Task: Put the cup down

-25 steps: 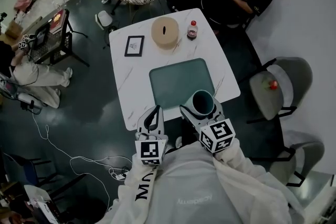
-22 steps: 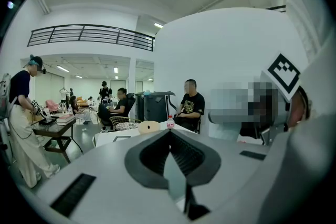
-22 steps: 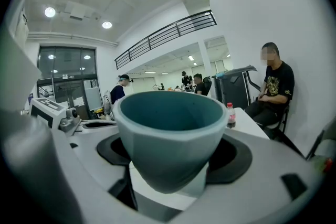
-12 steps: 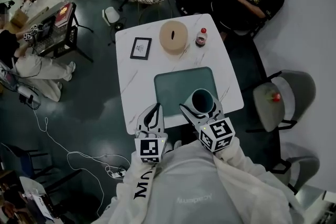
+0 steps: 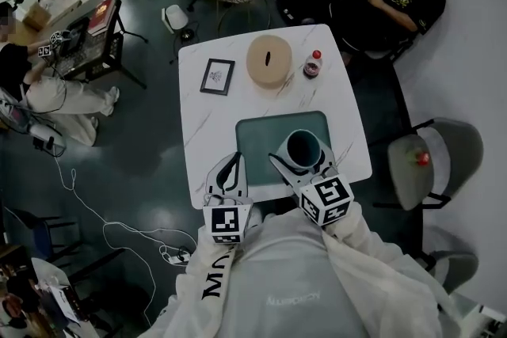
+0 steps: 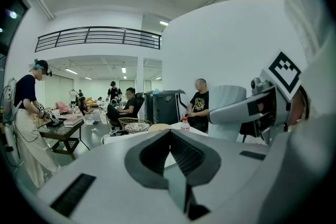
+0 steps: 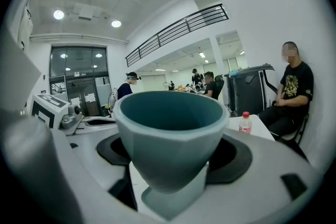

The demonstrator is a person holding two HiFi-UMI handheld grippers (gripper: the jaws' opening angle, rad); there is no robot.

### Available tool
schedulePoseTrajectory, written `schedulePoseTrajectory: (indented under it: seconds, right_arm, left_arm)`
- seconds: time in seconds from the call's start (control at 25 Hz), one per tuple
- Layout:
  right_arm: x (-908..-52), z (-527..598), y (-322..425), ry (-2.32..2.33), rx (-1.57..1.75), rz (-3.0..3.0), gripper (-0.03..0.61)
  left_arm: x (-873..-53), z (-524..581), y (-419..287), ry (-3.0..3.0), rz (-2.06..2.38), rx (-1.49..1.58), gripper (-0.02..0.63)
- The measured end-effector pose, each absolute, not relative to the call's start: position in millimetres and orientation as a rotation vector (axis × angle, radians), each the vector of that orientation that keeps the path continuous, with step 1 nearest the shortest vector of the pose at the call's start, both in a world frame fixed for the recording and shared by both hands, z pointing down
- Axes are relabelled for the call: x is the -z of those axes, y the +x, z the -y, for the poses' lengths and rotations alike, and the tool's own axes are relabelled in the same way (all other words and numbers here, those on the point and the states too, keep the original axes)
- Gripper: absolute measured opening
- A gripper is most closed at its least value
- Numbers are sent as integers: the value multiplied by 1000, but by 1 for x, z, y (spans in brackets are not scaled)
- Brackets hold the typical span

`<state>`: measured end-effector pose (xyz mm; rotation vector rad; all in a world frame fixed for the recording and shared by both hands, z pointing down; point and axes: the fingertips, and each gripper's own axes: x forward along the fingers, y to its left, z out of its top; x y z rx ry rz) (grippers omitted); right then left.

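While both hands have carried forward over the last second, the white surface [image 5: 198, 146] has drawn in under them. The cup [image 5: 304, 146], which a second ago hung over the near right corner of the teal mat [image 5: 260, 140], now sits over the mat's near right part. The right tool [image 5: 303, 160] is clamped on the cup, one jaw on each side of its wall, and the cup is upright. The left tool [image 5: 233, 164] is just to its left, over the near left edge of the mat, with its jaws drawn together on nothing. I judge the carry nearly done: the cup is over a likely landing place, and lowering and letting go remain.

From the head view the cup's place over the mat is plain, but not its height. The right gripper view shows the cup [image 7: 169, 131] empty, gripped low on its sides, with a patch of mat colour under its foot. Whether the foot touches I cannot tell. It also shows the bottle [image 7: 244, 122] far right on the surface. Only the left gripper view gives the cup [image 6: 227, 108] from the side, standing straight in the other tool.
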<state>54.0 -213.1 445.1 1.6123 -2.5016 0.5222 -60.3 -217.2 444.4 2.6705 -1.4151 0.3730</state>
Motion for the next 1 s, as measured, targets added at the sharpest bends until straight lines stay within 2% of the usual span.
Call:
schedulePoseTrajectory:
  seconds: [1.0]
  right_arm:
    - [-507,300,33,1353,-367,2530,390]
  left_arm:
    - [-497,290,-75,2487,1622,-432,11]
